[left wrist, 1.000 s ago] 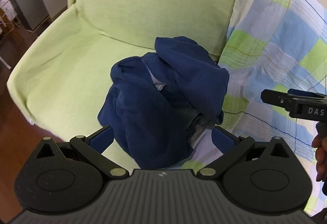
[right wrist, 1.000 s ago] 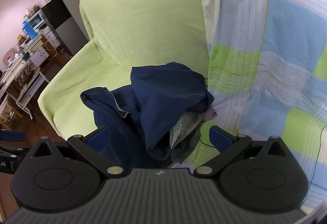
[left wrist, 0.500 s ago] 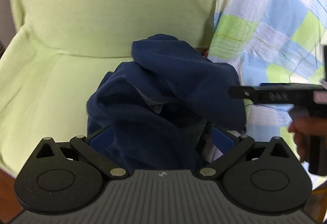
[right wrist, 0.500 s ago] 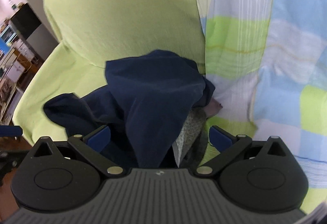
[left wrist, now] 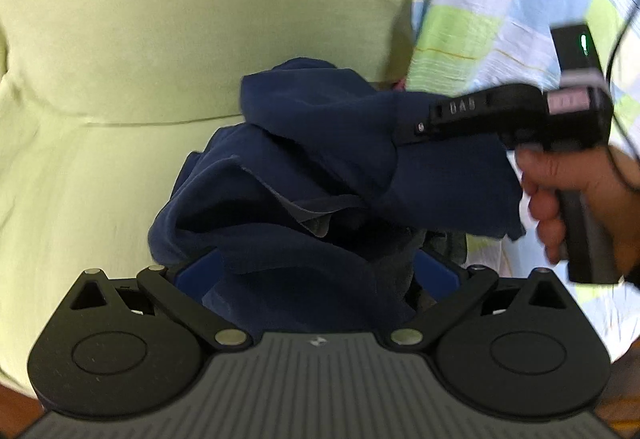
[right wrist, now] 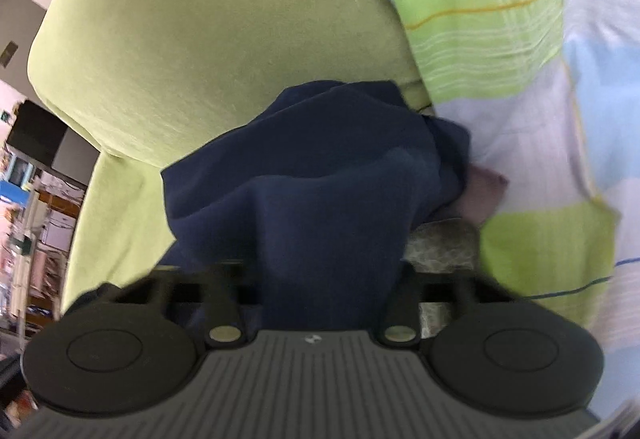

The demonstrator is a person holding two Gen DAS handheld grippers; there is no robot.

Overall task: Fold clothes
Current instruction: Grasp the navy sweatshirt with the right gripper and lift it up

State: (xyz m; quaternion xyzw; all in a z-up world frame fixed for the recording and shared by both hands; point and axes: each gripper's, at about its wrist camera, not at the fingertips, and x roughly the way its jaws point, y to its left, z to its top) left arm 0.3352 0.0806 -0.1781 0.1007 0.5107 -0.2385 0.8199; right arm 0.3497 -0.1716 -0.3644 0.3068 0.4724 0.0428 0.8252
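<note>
left wrist view: navy garment point(left wrist: 320, 175) sits crumpled on the green sofa seat point(left wrist: 80, 179), centre frame, just short of the backrest. left tongs point(left wrist: 316, 275) are spread wide, blue pads at 8 and 4 o'clock straddling the near edge of the heap, nothing pinched. my read: staged open so they can close on a hem once one is exposed. right tongs point(left wrist: 404, 127) come in from 3 o'clock, held by the right hand point(left wrist: 560, 195), tip buried in an upper fold that bunches around it.

right wrist view: blurred. right tongs point(right wrist: 320, 271) look drawn in on a thick fold of the navy garment point(right wrist: 320, 179) running straight down between the fingers, so gripping cloth, likely to lift and shake the pile loose. grey fabric point(right wrist: 440, 239) and a pinkish piece point(right wrist: 484, 191) peek out at 3 o'clock under the navy, against the checked blanket point(right wrist: 520, 39). folding proper not yet begun; garment is bunched, no edges laid flat.
</note>
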